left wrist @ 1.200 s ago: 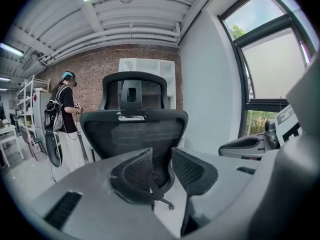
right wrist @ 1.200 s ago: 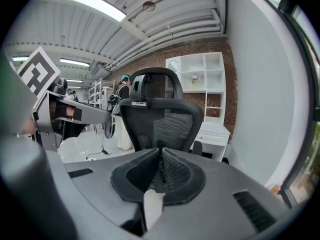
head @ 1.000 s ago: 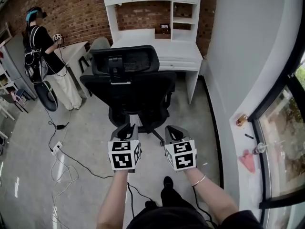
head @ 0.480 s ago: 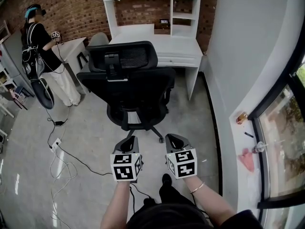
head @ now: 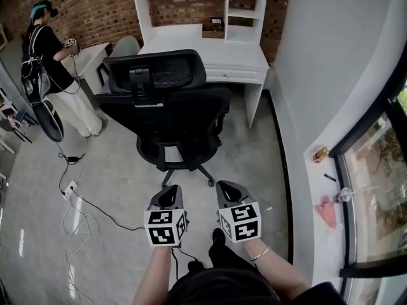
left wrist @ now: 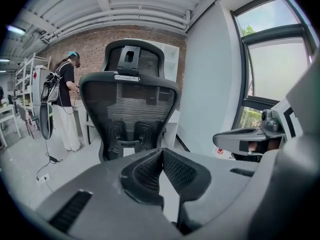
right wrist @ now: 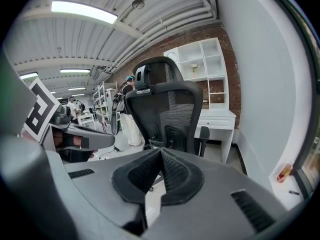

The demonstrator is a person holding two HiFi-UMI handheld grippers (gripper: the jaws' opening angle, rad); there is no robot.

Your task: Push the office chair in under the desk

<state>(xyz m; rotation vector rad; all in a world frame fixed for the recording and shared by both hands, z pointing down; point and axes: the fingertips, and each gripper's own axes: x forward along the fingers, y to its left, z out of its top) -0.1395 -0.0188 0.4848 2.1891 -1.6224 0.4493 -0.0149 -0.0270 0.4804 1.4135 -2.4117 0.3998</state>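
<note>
Brick wall (head: 95,5); white desk (head: 219,51); black mesh-backed chair (head: 166,103).

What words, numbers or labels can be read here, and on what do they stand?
No text is readable.
Cubes on the left gripper and right gripper: black-and-white square patterns, no letters.
Pale strip on the office chair: too blurred to read.
Small dark item on the desk: too small to read.

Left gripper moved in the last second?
Yes: in the head view the left gripper now sits farther down-frame from the white desk, drawn back toward the person.
</note>
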